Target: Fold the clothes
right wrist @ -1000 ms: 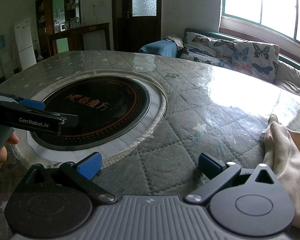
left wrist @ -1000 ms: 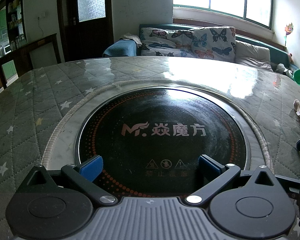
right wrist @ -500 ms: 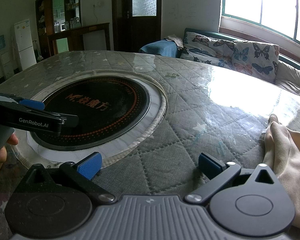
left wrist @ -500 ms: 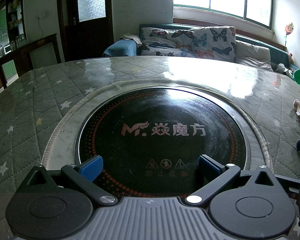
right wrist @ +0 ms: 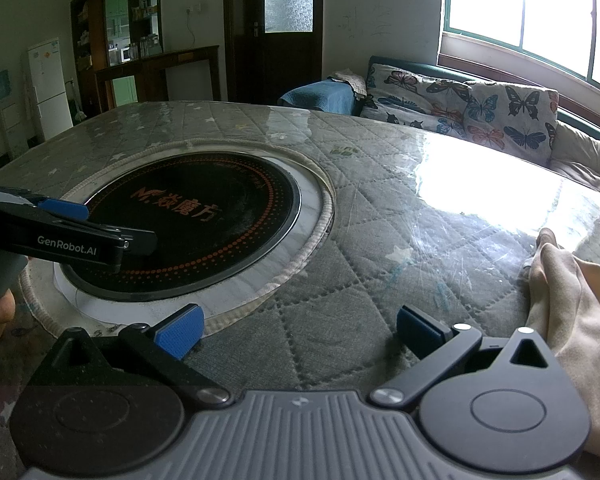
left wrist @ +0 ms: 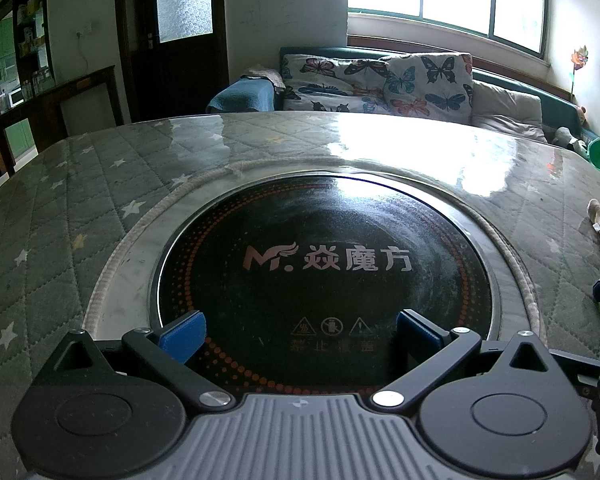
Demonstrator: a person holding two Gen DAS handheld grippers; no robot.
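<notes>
Nothing has moved since a second ago: both tools, left [left wrist: 298, 334] and right [right wrist: 298, 330], hang agape and empty over the desk [right wrist: 380, 216]. Only the right view shows the beige garment [right wrist: 572, 312] plainly.

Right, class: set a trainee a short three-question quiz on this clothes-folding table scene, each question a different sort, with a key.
1. True or false: the right hand-held gripper is shut on the beige garment.
2. Which is the left hand-held gripper over? A the round black hob; B the sofa; C the fridge.
3. Fill in: the garment lies on the ___ side of the table in the right wrist view.

Key: 1 false, its fingers are apart and empty; 2 A; 3 right.
</notes>
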